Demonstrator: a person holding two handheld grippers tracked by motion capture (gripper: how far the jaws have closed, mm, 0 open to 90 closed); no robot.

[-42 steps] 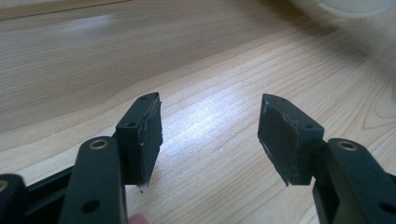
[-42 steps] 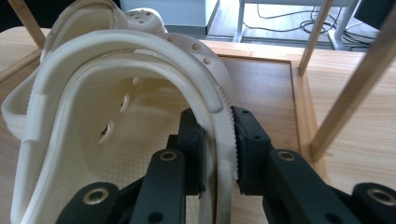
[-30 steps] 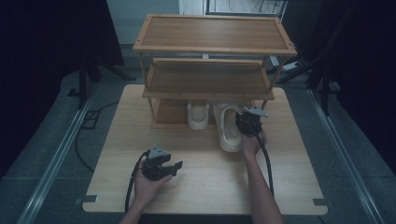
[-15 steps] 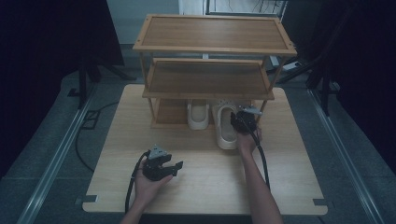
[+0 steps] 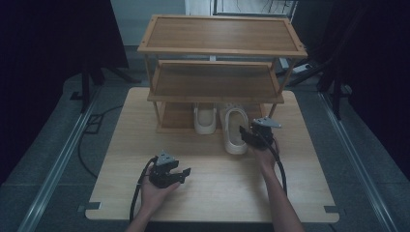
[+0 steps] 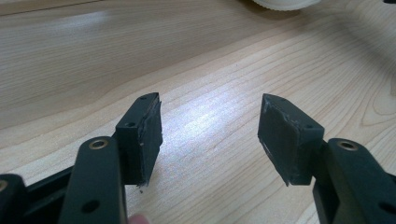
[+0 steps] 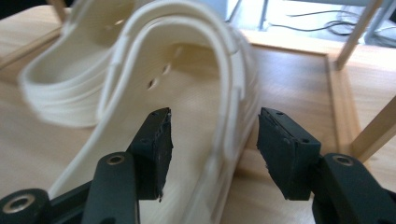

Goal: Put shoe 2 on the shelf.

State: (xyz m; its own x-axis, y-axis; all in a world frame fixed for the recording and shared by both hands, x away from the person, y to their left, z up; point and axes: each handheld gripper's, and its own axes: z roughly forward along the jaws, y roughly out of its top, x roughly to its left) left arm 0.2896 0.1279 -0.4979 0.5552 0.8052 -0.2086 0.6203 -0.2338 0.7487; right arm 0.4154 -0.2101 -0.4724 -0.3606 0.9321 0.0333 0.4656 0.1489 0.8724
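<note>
1. High view: my right gripper [image 5: 245, 137] sits right of centre, at the right edge of a cream clog [image 5: 235, 131] lying lengthwise on the wooden table [image 5: 121, 145].
2. That clog's toe end pokes under the bottom tier of the wooden three-tier rack [image 5: 217, 72]; its heel end sticks out toward the lower part of the frame.
3. Second cream clog [image 5: 205, 119] stands just left of it, tucked further under the rack on the bottom shelf.
4. Right gripper view: right gripper [image 7: 212, 144] jaws spread wide and have just been opening. The clog's right side wall [image 7: 233, 102] sits between them, pads not pressing on it.
5. Same view: left pad sits over the clog's footbed, right pad outside the wall, over the rack's bottom board.
6. Picture is blurred there; I cannot tell if either pad brushes the clog.
7. Left gripper [image 5: 183, 174] is at lower left of centre in the high view, low over the bare table, well apart from both clogs.
8. Left gripper view: left gripper [image 6: 210, 135] jaws wide apart, nothing between them, bare wood grain beneath.
9. My forearms enter from the bottom edge, black cables trailing back beside each.
</note>
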